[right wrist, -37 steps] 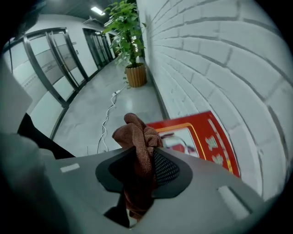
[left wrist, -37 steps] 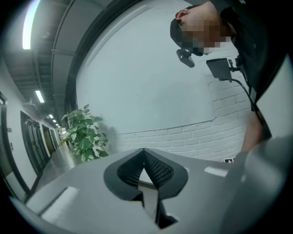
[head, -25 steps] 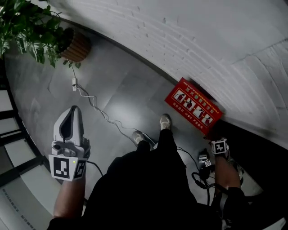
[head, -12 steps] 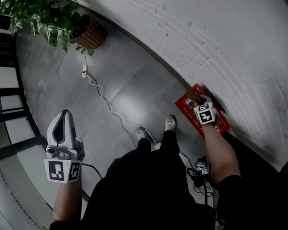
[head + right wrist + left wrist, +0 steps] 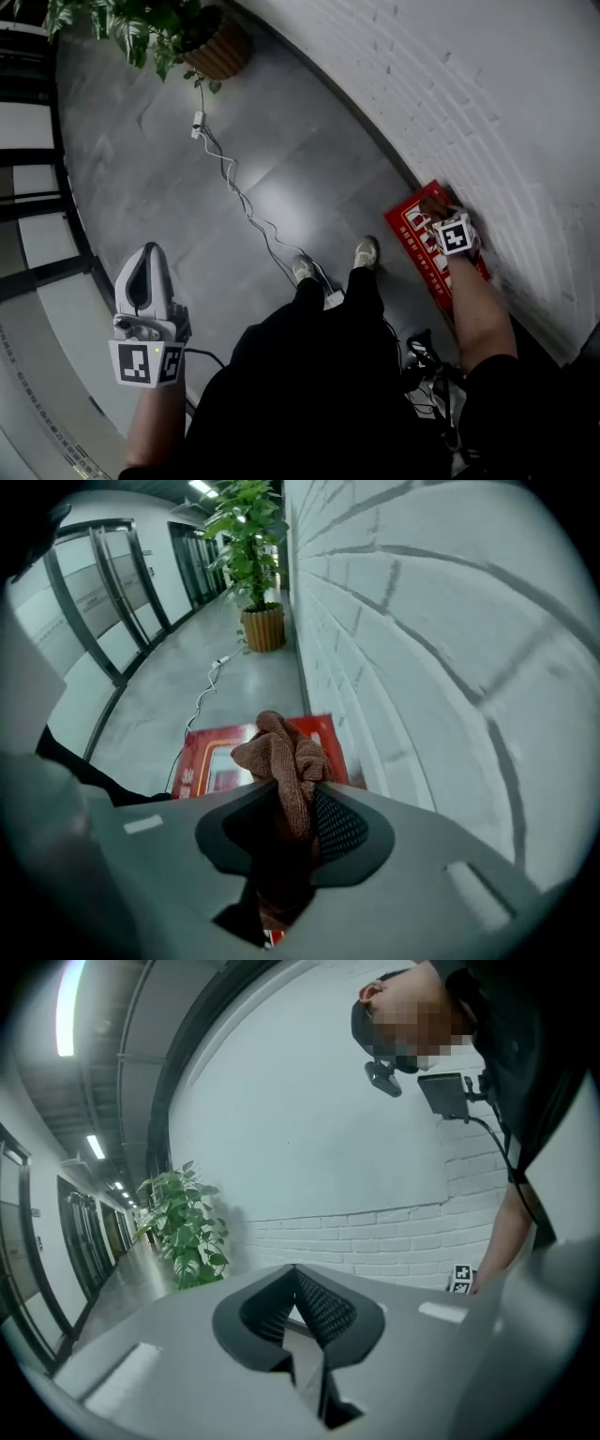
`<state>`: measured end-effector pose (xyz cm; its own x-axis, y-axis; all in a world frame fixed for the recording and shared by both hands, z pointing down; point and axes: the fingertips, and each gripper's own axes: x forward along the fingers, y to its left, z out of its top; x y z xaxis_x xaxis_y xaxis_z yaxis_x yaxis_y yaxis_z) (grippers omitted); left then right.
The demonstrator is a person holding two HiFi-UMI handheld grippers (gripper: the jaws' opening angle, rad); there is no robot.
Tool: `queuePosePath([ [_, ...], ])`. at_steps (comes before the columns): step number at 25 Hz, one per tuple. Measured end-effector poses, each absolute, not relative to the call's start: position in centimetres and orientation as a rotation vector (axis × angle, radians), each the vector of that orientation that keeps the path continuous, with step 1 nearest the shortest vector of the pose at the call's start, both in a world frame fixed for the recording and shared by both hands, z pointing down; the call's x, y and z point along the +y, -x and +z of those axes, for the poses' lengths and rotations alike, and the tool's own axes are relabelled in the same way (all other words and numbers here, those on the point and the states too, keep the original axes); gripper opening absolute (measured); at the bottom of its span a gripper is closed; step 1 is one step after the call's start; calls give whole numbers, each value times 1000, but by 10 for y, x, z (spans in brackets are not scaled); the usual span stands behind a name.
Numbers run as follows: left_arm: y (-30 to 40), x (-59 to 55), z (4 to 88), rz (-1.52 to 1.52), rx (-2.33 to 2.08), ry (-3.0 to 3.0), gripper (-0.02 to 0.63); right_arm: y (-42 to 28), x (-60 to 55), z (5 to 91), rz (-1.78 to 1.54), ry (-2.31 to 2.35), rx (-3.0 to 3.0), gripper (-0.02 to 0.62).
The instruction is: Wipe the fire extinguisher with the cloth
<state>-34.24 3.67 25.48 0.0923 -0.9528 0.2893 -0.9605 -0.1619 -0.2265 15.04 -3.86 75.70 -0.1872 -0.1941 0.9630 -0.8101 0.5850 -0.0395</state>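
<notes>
A red fire extinguisher box point(image 5: 427, 246) with picture instructions on its lid lies on the floor against the white brick wall. My right gripper point(image 5: 442, 212) points steeply down over its far end, shut on a bunched brown cloth point(image 5: 283, 754). In the right gripper view the cloth sticks out past the fingertips, with the red box point(image 5: 208, 759) right beneath it. Whether the cloth touches the lid is unclear. My left gripper point(image 5: 146, 258) is held out at the left over bare floor, far from the box, its jaws together and empty point(image 5: 298, 1277).
A potted plant point(image 5: 192, 33) stands by the wall at the far end. A white cable point(image 5: 242, 199) with a plug block point(image 5: 198, 120) runs across the grey floor to the person's feet point(image 5: 305, 269). More cables point(image 5: 422, 375) lie near the right leg. Glass doors line the left side.
My right gripper swung from low beside the right leg out over the red box, carrying the cloth. The left gripper shifted a little, still shut.
</notes>
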Motion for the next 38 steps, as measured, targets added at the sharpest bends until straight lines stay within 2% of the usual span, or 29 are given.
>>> queuePosePath([
  [6,311,-6,263,503,-1851,-2457,-2,-264,77,743,824,-1051,-1508,100],
  [12,277,-46,267,431,-1712,-2582,-2,-370,240,721,1053,-1177,-1002,100],
  [14,273,-49,261,421,-1697,-2612,-2,-354,233,713,1030,-1240,-1102,100],
  [19,283,-44,256,430,-1734,-2614,-2,-225,87,716,704,-1144,-1670,100],
  [24,336,-10,255,578,-1887,-2475,-2,-84,-43,727,529,-858,-1893,100],
  [27,367,18,248,658,-1987,-2361,-2,-34,-70,754,559,-680,-1862,101],
  [32,383,34,241,688,-2047,-2293,-2,-1,-52,762,551,-594,-1876,101],
  [38,339,0,251,584,-1901,-2449,-2,-64,43,753,654,-720,-1856,98],
])
